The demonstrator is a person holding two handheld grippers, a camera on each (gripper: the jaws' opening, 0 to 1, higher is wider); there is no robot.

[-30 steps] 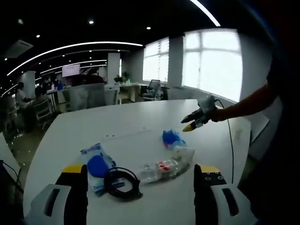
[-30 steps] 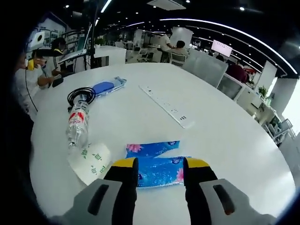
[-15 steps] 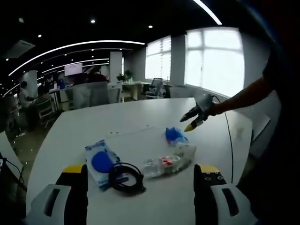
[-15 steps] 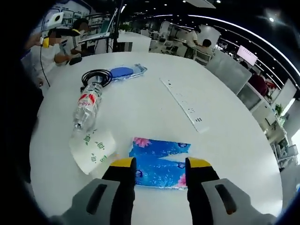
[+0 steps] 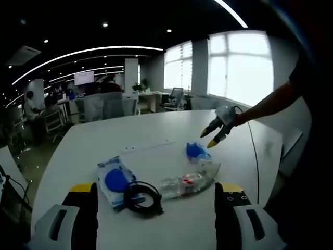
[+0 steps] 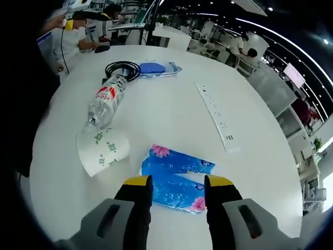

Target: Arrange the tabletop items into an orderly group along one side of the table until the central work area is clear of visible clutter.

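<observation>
Across the white table (image 6: 260, 172), seen in the right gripper view, a long white power strip (image 6: 216, 117) is lying toward the far side, with the clutter sitting nearer. Two blue tissue packs (image 6: 177, 169) are lying side by side, touching, just ahead of the right gripper (image 6: 171, 183), whose jaws are standing apart with nothing between them. Beside the packs a paper cup (image 6: 102, 151) is lying on its side, and just past it a clear water bottle (image 6: 106, 100) is lying flat. Farther off, a coiled black cable (image 6: 122, 69) is resting against a blue packet (image 6: 156, 68). From the left gripper view, the left gripper (image 5: 155, 190) is hovering near the cable (image 5: 141, 196), jaws gaping wide and holding nothing
</observation>
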